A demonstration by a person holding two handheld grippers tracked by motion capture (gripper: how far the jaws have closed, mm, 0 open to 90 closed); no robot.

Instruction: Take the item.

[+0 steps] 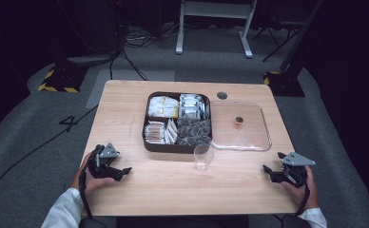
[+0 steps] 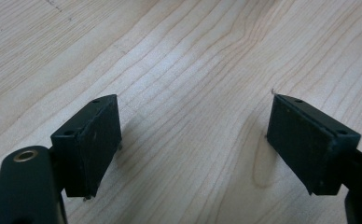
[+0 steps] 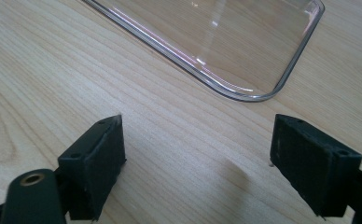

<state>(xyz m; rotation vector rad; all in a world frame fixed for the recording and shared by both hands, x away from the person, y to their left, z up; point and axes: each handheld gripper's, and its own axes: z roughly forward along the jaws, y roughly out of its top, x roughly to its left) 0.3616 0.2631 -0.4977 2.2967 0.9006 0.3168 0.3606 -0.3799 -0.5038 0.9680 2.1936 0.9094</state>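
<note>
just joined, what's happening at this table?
A person sits at a wooden table with a gripper in each hand. Left gripper and right gripper both rest near the front edge, jaws open, holding nothing. Between them stands a small clear glass, just in front of a dark divided box packed with tea bags and sachets. The box's clear lid lies flat on the table to its right. Nothing is being handled yet.

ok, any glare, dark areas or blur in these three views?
High view: room edges black, light wooden table evenly lit, picture soft. Right gripper view: bright streaks along the clear plastic lid's rim, near black jaws slightly soft. Left gripper view: soft shadows under the open jaws, no glare.
</note>
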